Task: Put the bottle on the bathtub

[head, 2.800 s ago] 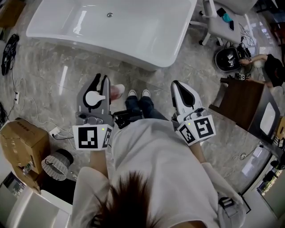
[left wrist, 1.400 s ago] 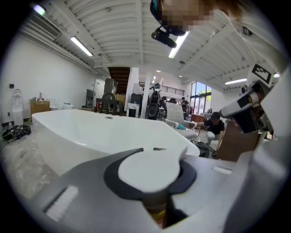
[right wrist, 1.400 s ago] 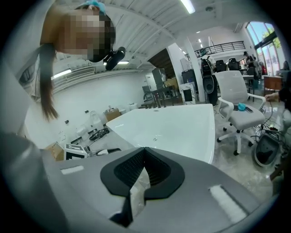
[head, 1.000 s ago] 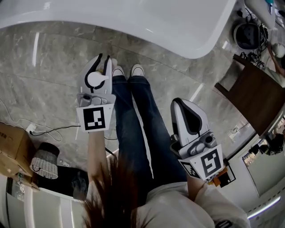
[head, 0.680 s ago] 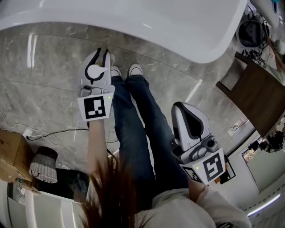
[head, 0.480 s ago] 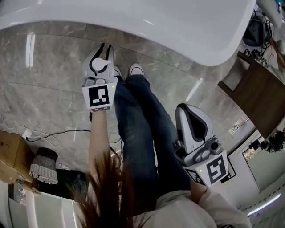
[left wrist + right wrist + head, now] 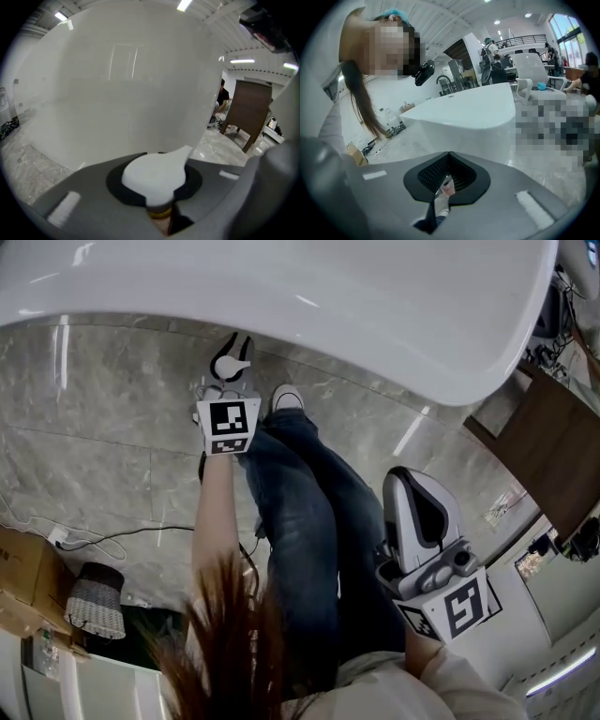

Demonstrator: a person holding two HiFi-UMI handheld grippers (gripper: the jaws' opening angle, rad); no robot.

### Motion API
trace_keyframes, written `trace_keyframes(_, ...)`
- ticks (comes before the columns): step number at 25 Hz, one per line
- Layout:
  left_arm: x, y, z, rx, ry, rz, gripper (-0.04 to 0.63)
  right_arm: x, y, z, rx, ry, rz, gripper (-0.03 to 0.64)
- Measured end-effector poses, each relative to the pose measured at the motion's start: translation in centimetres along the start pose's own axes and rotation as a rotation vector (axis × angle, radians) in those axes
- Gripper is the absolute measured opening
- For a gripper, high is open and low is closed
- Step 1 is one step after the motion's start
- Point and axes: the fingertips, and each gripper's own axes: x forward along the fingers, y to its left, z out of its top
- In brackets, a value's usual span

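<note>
1. Cardboard box (image 7: 26,577) sits at the left edge of the marble floor (image 7: 112,456) in the head view. A grey woven object (image 7: 94,601) is just beside it, and a thin cable (image 7: 112,535) runs across the floor nearby.
2. The left gripper (image 7: 236,345) is held out at arm's length, with its marker cube towards the person. Its tips are close against the outer wall of the bathtub (image 7: 356,306), below the rim.
3. Its jaws are clenched on the bottle (image 7: 154,177). The left gripper view shows the bottle's broad white top resting above the jaws, with a yellowish collar just under it in the gap.
4. The bottle is off the floor, beside the tub wall and not on the tub. That white wall fills most of the left gripper view.
5. The person's legs in blue jeans (image 7: 300,521) stretch between the two grippers. One white shoe (image 7: 286,397) shows just right of the left gripper, near the tub's foot.
6. The right gripper (image 7: 414,476) hangs lower and nearer the body, well apart from the tub. Its jaws are closed together with nothing between them. Only a bit of shoe and jeans shows through the gap below them in the right gripper view.
7. A brown wooden panel (image 7: 553,456) stands at the floor's right edge, beyond the tub's end.
</note>
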Motion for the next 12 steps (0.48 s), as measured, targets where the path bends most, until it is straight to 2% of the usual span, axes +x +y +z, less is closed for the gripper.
trace_keyframes(12, 3.0, -0.4, -3.6, 0.021, 0.059, -0.013, 0.117, 1.4, -0.9, -1.3, -0.026, -0.012, -0.009, -0.003)
